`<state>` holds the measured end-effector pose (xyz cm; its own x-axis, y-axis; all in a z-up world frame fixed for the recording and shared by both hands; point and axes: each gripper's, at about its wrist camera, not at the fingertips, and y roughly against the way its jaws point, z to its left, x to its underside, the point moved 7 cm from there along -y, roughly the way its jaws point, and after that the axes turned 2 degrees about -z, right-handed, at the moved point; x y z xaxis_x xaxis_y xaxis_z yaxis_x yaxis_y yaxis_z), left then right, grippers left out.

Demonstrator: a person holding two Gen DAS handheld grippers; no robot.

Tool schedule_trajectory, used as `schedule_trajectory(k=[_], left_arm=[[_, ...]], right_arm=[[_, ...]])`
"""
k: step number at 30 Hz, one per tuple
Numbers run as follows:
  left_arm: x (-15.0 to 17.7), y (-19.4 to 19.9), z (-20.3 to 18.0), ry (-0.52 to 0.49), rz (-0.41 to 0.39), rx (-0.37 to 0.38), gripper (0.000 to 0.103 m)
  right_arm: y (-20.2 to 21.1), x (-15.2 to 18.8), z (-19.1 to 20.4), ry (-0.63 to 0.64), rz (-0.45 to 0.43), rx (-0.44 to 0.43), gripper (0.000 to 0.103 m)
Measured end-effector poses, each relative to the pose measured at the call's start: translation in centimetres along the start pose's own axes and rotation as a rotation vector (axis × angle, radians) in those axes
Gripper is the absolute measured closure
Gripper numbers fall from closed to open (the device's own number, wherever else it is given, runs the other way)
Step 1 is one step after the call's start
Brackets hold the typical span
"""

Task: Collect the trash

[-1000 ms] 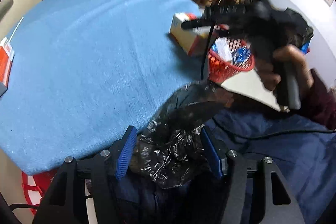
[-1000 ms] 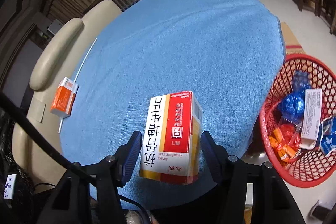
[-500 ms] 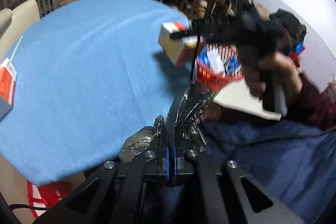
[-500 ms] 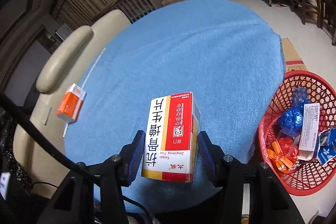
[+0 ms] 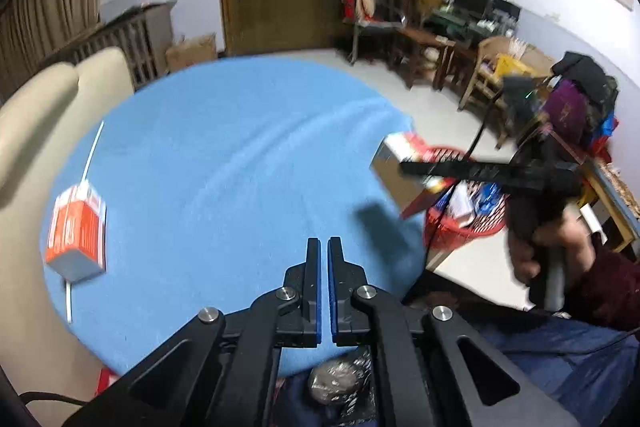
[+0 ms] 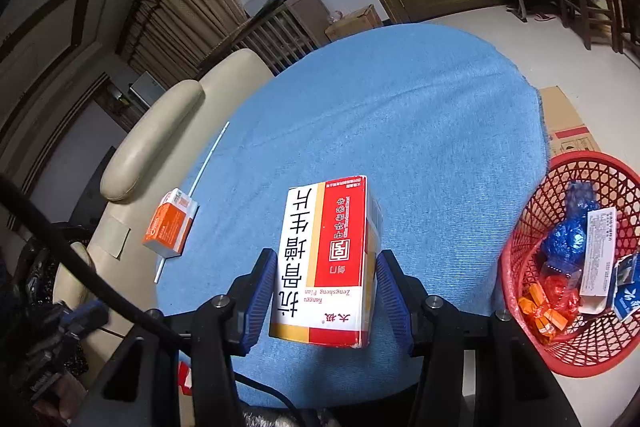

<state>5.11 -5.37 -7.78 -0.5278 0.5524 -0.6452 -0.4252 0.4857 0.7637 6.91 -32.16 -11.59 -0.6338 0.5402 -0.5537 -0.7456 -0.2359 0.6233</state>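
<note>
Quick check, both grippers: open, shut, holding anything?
Left gripper: shut, nothing between its fingers.
Right gripper: shut on the red, white and yellow cardboard medicine box.

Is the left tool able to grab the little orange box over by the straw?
Probably yes: the left tool is shut and holding nothing, and only bare blue tablecloth lies between it and the orange box.
</note>
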Motion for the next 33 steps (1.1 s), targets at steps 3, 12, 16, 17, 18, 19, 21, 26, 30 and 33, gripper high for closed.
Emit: schedule_trajectory(k=[3, 12, 16, 17, 18, 19, 21, 26, 30, 33], left_arm=[[3.1, -2.6, -0.2, 0.021, 0.16, 0.09, 0.06], [10.7, -6.2, 0.5, 0.156, 0.358, 0.202, 0.037], [12.6, -7.6, -0.3, 0.197, 0.412, 0.237, 0.036], [12.9, -7.9, -0.5, 0.2, 0.419, 0.236, 0.036], [13.0, -8.0, -0.6, 0.194, 0.416, 0.234, 0.037], [12.8, -7.9, -0.7, 0.182, 0.404, 0.23, 0.037], [12.2, -7.7, -1.1, 0.158, 0.367, 0.214, 0.045], [11.0, -8.0, -1.7, 0.148, 0.32, 0.197, 0.064], [10.6, -8.4, -2.4, 0.145, 0.284, 0.181, 0.074], [9.8, -7.7, -2.8, 0.121, 0.251, 0.16, 0.077]], right_arm=[[0.3, 0.1, -0.6, -0.009, -0.001, 0.001, 0.049], [-0.5, 0.8, -1.9, -0.047, 0.031, 0.011, 0.049], [-0.6, 0.8, -1.8, -0.045, 0.036, 0.014, 0.049], [-0.6, 0.8, -1.8, -0.045, 0.033, 0.016, 0.049], [-0.5, 0.8, -1.8, -0.045, 0.032, 0.017, 0.049], [-0.5, 0.8, -1.8, -0.045, 0.032, 0.017, 0.049], [-0.6, 0.8, -1.8, -0.044, 0.034, 0.018, 0.049], [-0.8, 1.0, -1.4, -0.033, 0.04, 0.016, 0.049], [-0.9, 1.1, -1.3, -0.026, 0.044, 0.014, 0.049], [-0.8, 1.1, -1.1, -0.019, 0.043, 0.011, 0.049]])
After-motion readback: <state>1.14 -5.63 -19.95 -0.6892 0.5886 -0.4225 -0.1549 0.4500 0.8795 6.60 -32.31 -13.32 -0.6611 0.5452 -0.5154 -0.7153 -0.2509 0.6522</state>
